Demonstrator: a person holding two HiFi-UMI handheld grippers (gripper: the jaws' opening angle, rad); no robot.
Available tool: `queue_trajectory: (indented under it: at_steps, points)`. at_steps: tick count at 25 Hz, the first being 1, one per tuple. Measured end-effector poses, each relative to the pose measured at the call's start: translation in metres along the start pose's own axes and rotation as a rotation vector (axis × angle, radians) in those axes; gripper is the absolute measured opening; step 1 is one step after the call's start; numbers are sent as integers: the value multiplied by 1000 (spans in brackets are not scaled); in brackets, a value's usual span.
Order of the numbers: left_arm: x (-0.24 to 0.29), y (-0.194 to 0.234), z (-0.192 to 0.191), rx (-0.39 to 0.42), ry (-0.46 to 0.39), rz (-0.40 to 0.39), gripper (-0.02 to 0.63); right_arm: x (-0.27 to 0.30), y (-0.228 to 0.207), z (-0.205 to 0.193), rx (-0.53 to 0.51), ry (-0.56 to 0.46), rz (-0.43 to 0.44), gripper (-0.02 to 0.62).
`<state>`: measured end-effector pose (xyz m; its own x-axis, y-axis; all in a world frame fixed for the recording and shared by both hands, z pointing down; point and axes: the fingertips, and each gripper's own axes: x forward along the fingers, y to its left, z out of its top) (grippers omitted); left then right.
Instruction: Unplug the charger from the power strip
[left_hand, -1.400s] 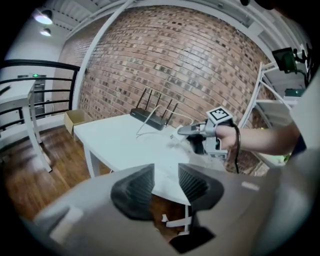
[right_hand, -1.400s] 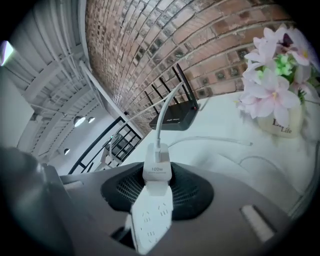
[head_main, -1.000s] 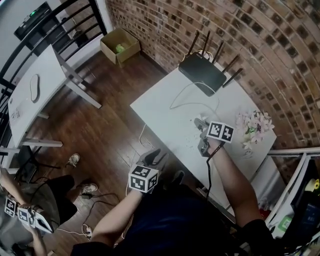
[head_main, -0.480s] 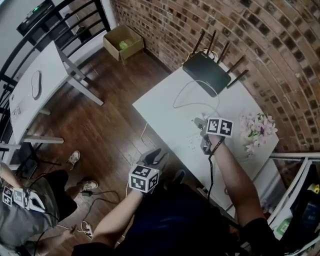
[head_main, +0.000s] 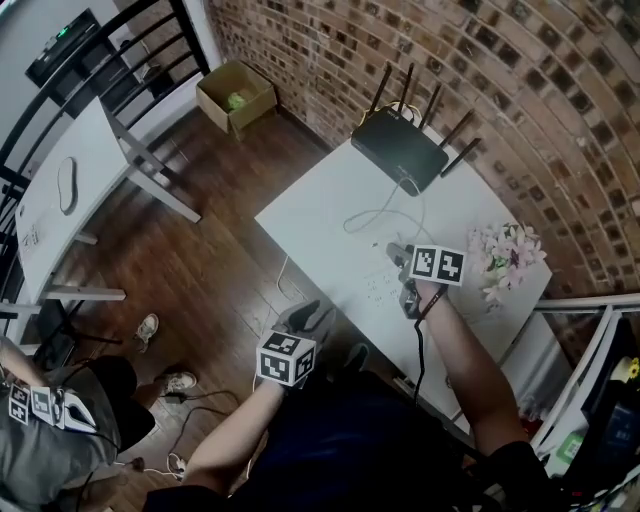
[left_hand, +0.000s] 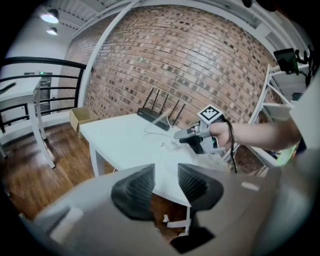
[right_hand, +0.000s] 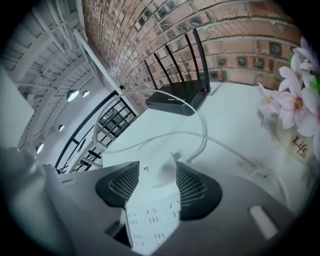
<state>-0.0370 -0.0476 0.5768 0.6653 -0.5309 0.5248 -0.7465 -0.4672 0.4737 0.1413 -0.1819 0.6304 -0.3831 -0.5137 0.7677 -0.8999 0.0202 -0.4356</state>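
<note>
Right claw (right_hand: 157, 169) opening astride the charger (right_hand: 162, 176) — pads just clear of it; left claw (left_hand: 166, 176) hanging open, empty.
Charger sitting at the power strip's (right_hand: 150, 220) 12 o'clock end; likely light, stiff, slick — pinching its flat sides suits.

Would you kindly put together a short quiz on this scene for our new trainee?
1. True or false: the router stands on the same table as the flowers.
2. What sits between the right gripper's jaws? A) the flowers B) the charger C) a mouse
3. Fill in: the left gripper has ____ between its jaws.
Key: 1 true. 2 B: the charger sits on the power strip while those jaws are opening around it. 3 nothing.
</note>
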Motion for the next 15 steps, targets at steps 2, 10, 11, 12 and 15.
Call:
queue_trajectory:
  at_steps: [2, 10, 11, 12, 15]
  points:
    - [1, -3, 1, 5, 3, -8, 144, -12, 9, 1, -11, -32, 19, 239]
    - [1, -31, 14, 47, -6, -61, 137, -79, 44, -16, -102, -169, 88, 189]
    - [1, -38, 17, 55, -13, -74, 135, -88, 48, -17, -113, -189, 89, 180]
    - [0, -46, 21, 63, -20, -88, 135, -98, 53, -17, -123, -211, 92, 175]
    - [-4, -71, 34, 88, -47, -137, 130, -126, 66, -21, -148, -278, 105, 155]
